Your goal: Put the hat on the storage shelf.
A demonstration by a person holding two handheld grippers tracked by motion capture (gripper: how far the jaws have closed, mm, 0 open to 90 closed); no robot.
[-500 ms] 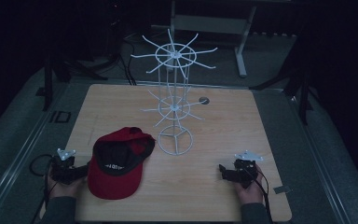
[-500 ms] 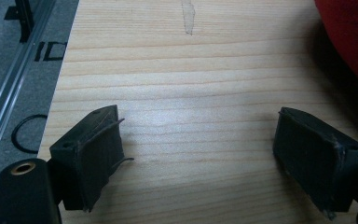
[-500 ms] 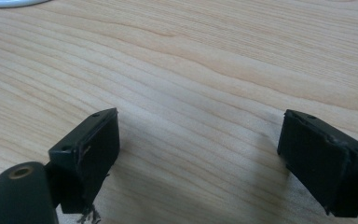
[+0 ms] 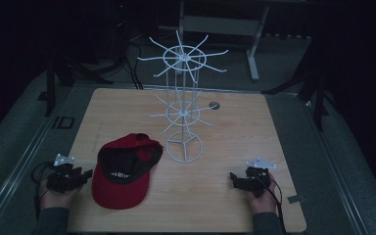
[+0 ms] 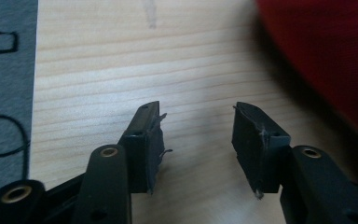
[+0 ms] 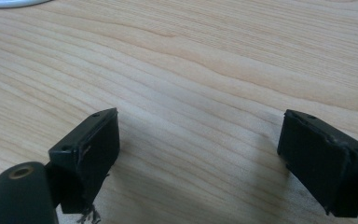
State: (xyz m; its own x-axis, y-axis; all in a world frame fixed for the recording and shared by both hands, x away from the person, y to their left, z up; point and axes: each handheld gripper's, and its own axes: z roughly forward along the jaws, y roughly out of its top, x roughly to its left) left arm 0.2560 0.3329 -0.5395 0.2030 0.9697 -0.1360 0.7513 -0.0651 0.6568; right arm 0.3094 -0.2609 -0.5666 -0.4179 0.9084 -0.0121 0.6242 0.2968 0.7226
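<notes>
A red cap (image 4: 125,171) with a dark inside lies crown down on the wooden table (image 4: 254,127), near the front left. Behind it stands a white wire rack (image 4: 182,112) with two tiers of radiating hooks and a ring base. My left gripper (image 4: 89,174) rests at the table's front left edge, just left of the cap. In the left gripper view it (image 5: 198,116) is open over bare wood, with the cap (image 5: 326,56) off to the upper right. My right gripper (image 4: 232,178) sits at the front right. Its jaws (image 6: 200,126) stand wide open over bare wood.
A small dark round spot (image 4: 215,105) marks the table behind the rack. Grey matting (image 5: 7,93) with a black cable loop (image 5: 9,135) borders the table's left side. A small metal piece (image 4: 296,199) lies by the front right corner. The rack's base (image 6: 9,3) edges the right gripper view.
</notes>
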